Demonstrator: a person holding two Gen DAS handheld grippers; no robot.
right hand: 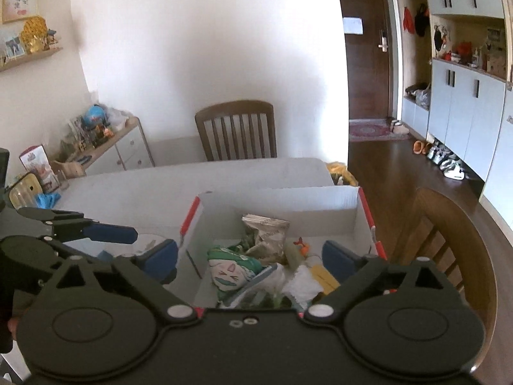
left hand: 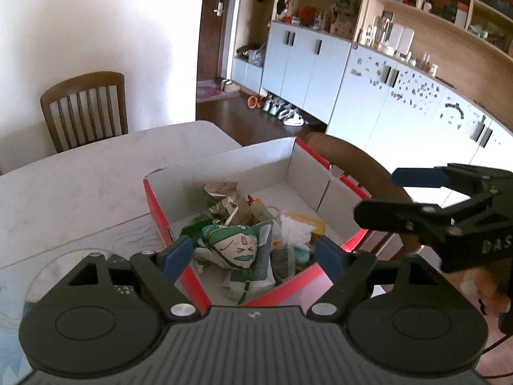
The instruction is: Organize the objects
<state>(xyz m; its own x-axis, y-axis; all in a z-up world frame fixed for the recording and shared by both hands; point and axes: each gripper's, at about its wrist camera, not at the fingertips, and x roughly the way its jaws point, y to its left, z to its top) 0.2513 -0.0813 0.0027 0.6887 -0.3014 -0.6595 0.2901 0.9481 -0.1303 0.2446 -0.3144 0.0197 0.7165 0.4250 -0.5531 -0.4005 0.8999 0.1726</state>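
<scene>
A red cardboard box (left hand: 304, 160) with a white inside sits on the white table (left hand: 80, 176); it also shows in the right wrist view (right hand: 282, 199). It holds a green and white doll with a drawn face (left hand: 232, 245), also in the right wrist view (right hand: 231, 272), a crumpled snack bag (right hand: 266, 234), white tissue (left hand: 296, 229) and a yellow item (left hand: 312, 224). My left gripper (left hand: 253, 258) is open above the box's near end, around the doll without touching it. My right gripper (right hand: 250, 258) is open above the box and shows empty in the left wrist view (left hand: 388, 195).
A wooden chair (right hand: 237, 131) stands at the table's far side, another chair (right hand: 449, 240) right of the box. A blue item (right hand: 48, 199) and small boxes lie at the table's left end. A low cabinet (right hand: 121, 147) stands by the wall, cupboards (left hand: 384, 96) along the right.
</scene>
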